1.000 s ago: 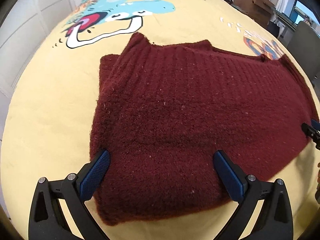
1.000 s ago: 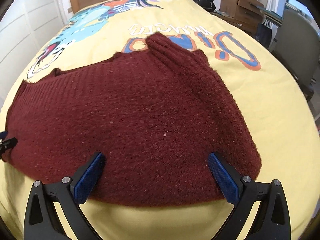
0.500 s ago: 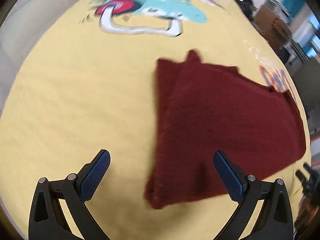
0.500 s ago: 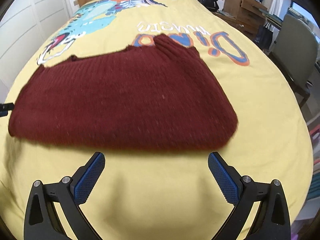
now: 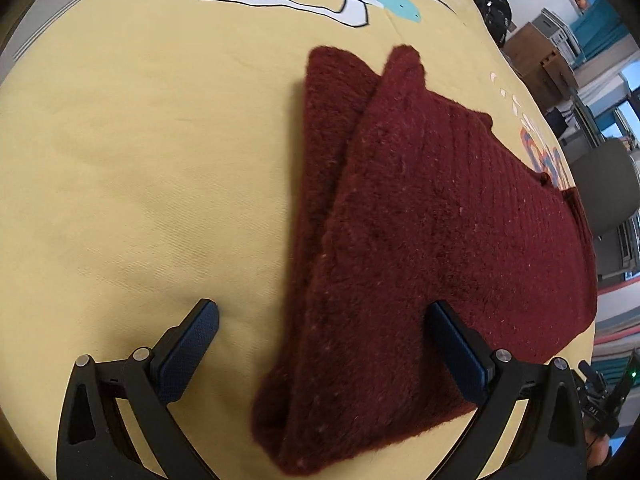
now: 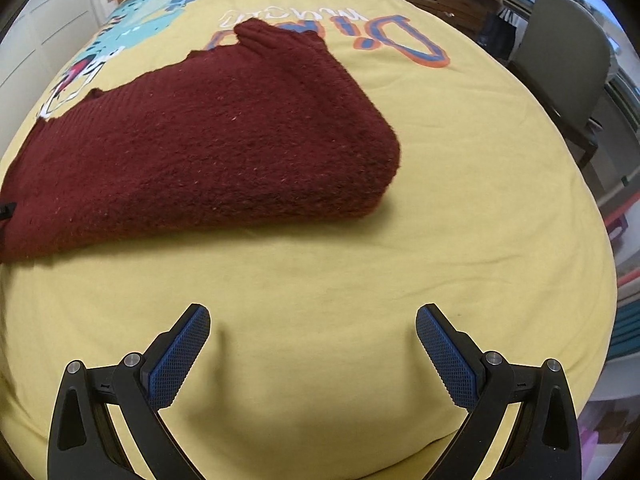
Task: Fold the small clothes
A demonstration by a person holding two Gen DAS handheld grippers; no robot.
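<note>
Both the left gripper and right gripper have fingers spread wide, holding nothing. Bare yellow bedspread lies before the right one; beyond, the folded maroon sweater partly covers unreadable lettering.

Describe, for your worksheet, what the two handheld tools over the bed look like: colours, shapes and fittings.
Both match. The left tool and the right tool each have two black angular fingers with triangular cut-outs and silver round pivot screws. Each finger ends in a blue pad with a fine grid texture. No cables or sleeves show.
</note>
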